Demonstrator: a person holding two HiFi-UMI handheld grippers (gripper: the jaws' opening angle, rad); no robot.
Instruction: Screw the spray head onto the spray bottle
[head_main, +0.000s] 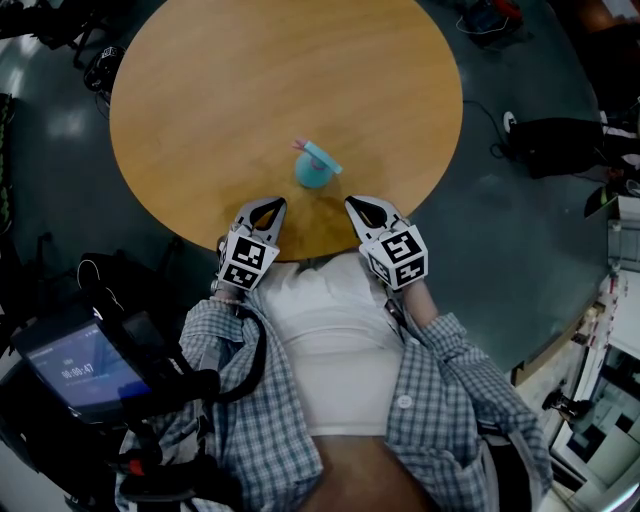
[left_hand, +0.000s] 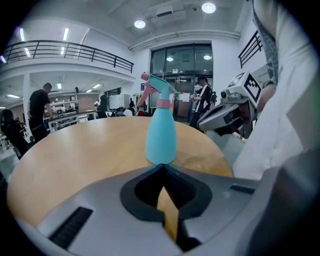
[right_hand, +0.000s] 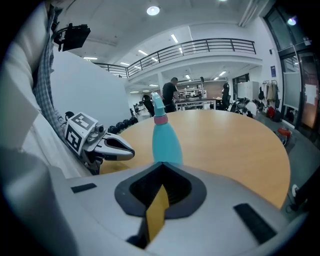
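Observation:
A teal spray bottle (head_main: 313, 174) stands upright on the round wooden table (head_main: 200, 100), with a pink collar and a teal-and-pink spray head (head_main: 318, 154) on top. In the left gripper view the bottle (left_hand: 160, 135) stands just beyond the jaw tips; in the right gripper view it (right_hand: 166, 140) stands likewise. My left gripper (head_main: 272, 203) sits at the table's near edge, left of the bottle, shut and empty. My right gripper (head_main: 353, 203) sits at the near edge, right of it, shut and empty too. Neither touches the bottle.
The table's near edge lies under both grippers, with dark floor around it. A device with a lit screen (head_main: 85, 365) hangs at the lower left. Cables and dark gear (head_main: 555, 140) lie on the floor at right. People stand far off (left_hand: 37, 107) in the hall.

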